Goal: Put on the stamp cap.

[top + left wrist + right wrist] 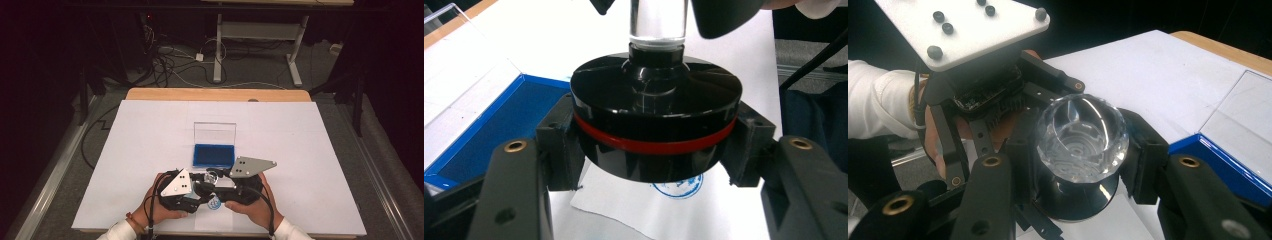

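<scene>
Both hands low at near counter edge, tongs tips meeting in the middle. Left tongs [200, 189] clamped on stamp's black base [656, 125]. Right tongs [220, 181] clamped on its clear handle [1082, 137]. White sleeves visible.

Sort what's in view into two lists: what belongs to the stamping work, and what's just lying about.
In the job:
- round black stamp with red band and clear faceted handle
- left tool, shut on its base
- right tool, shut on its handle
- white paper slip with blue round imprint
- open blue ink pad case with clear lid

Lying about:
- cables on the floor
- white-legged desk frame
</scene>
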Demonstrator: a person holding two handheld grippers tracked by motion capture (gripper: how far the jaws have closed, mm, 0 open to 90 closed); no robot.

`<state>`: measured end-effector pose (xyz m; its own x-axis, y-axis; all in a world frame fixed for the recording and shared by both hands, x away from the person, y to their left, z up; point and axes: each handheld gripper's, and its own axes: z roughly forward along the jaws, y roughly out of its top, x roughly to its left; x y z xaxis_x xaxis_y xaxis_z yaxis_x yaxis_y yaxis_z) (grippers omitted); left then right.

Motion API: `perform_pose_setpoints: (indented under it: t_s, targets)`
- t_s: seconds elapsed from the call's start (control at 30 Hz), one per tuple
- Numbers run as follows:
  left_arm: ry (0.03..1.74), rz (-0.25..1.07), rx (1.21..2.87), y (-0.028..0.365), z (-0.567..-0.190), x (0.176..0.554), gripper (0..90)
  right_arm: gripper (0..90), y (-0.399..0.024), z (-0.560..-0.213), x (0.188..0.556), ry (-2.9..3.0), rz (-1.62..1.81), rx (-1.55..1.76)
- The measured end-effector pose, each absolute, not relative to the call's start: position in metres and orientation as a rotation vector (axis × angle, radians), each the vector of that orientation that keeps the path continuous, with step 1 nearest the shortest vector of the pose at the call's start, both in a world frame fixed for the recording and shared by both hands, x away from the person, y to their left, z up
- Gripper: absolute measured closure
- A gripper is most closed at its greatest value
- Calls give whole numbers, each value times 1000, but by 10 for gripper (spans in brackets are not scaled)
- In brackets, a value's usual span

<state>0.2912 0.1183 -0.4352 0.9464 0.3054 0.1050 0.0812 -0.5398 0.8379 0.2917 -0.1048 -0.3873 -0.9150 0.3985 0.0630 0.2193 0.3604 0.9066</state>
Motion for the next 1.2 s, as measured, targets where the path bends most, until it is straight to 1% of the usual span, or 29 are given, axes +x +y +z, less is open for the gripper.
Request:
perform_pose_setpoints:
  t_s: [0.37,0.53,0.6,0.63,0.77,1.03,1.1,1.2]
  targets:
    - [281,286,2134,118,-439,293,347,570,-105,-388,292,2446,1584,561]
    - [299,308,2156,116,-444,293,311,570,-107,-387,292,2441,1588,570]
    - [307,309,2167,115,-445,293,269,569,-108,-387,292,2436,1586,570]
    - [309,307,2166,115,-446,294,268,570,-108,-386,292,2435,1590,572]
    - [340,331,2170,115,-448,295,212,569,-110,-386,292,2433,1582,569]
    - [350,394,2163,128,-450,293,183,570,-116,-382,293,2416,1566,572]
    - [360,413,2157,133,-449,294,165,569,-118,-382,293,2414,1551,569]
    - [369,441,2146,141,-448,294,164,569,-120,-381,293,2407,1545,570]
